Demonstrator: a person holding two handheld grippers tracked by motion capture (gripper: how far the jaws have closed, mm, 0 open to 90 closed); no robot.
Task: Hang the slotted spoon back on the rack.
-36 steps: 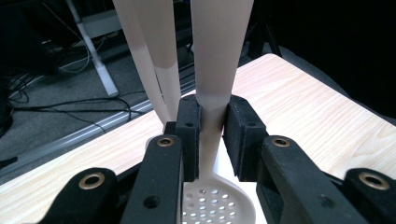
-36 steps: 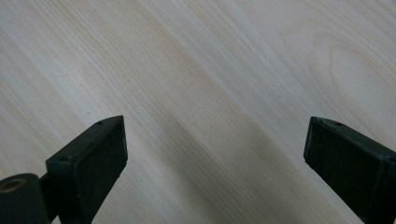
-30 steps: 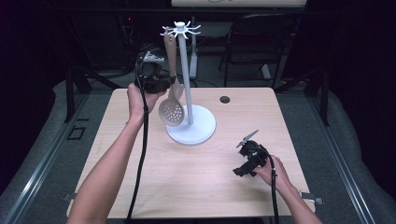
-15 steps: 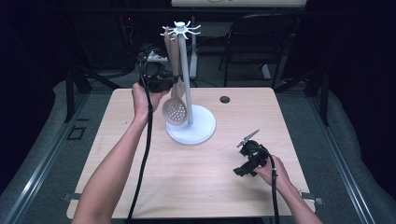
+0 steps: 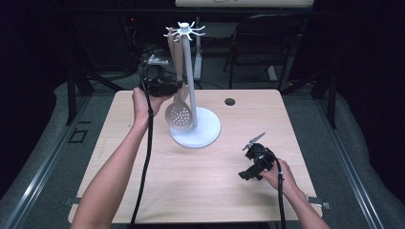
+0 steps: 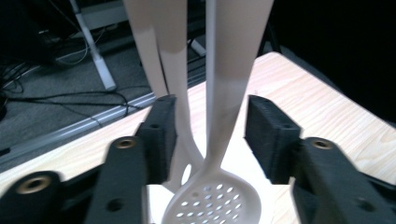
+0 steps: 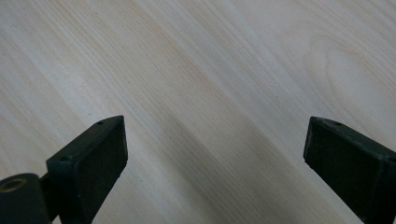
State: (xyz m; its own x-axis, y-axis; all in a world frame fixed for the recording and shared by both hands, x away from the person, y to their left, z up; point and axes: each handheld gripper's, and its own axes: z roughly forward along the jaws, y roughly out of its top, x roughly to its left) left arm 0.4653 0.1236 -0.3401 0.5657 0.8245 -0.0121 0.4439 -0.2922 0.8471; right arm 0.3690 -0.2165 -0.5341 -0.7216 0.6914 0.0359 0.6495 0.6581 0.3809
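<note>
The slotted spoon (image 5: 179, 114) hangs by its handle from a hook atop the white utensil stand (image 5: 191, 86) on the bench (image 5: 200, 186), so the hanging looks done. The left claw (image 6: 210, 135) has just been opening; the handle sits between its pads, untouched. What remains is backing away. The right claw (image 7: 215, 154) rests open over bare bench.
</note>
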